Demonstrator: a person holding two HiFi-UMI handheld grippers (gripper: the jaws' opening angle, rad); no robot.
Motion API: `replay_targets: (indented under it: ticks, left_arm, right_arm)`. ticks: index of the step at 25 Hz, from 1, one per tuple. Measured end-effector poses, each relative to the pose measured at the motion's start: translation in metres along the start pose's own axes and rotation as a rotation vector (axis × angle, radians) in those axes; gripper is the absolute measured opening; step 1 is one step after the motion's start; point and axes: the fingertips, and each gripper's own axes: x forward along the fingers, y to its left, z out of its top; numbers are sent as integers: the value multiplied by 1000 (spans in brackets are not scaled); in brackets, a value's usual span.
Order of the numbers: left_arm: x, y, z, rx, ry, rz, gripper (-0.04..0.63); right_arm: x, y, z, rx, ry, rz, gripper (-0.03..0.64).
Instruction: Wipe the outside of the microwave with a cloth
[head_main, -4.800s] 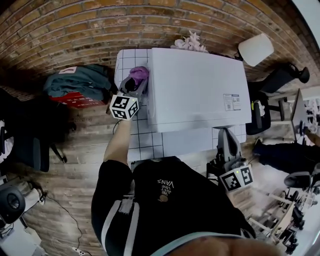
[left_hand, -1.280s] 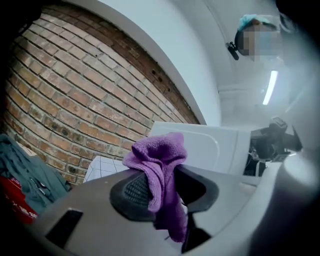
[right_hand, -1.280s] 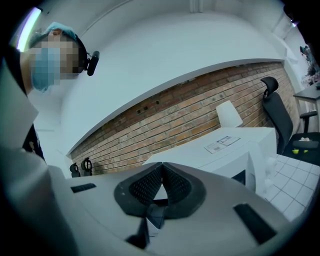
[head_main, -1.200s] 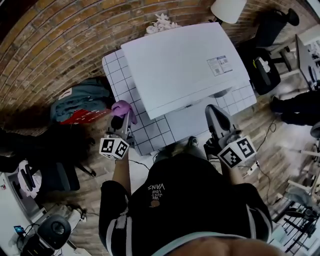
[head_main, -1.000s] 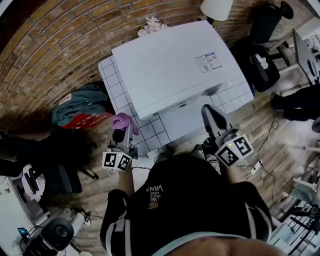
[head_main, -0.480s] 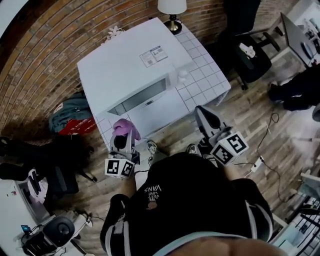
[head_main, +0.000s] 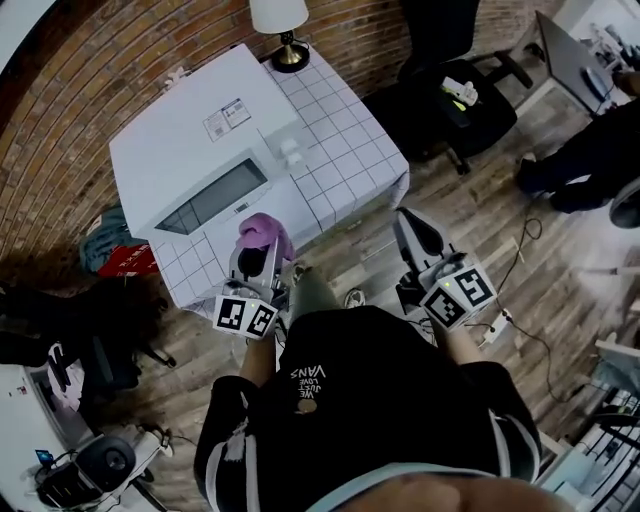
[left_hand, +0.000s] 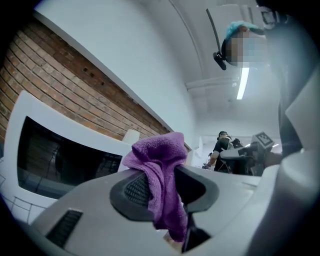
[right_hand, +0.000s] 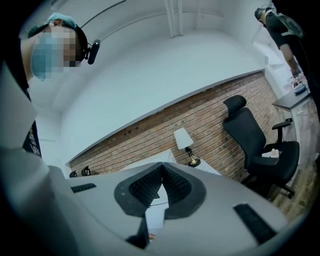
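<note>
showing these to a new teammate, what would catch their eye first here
The big white microwave on the tiled table by the brick wall dominates the head view, its dark door window facing the person. Next comes the bright purple cloth, pinched in the left gripper just in front of the microwave. The right gripper is shut on nothing, over the floor beside the table.

White tiled table (head_main: 345, 135), microwave (head_main: 180, 140) and lamp (head_main: 279, 18) standing on it
</note>
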Motion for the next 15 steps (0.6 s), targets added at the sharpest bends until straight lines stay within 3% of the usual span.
replay_targets:
  ticks: [9,15]
  left_arm:
    - [95,-45,-24,-48,25,-120,129]
    - [169,-56,-30,-71,13,-123,129]
  right_arm:
    - [-9,-76,19,19,-34,-79,0]
    - [32,-125,56,-28,-13,-15,0]
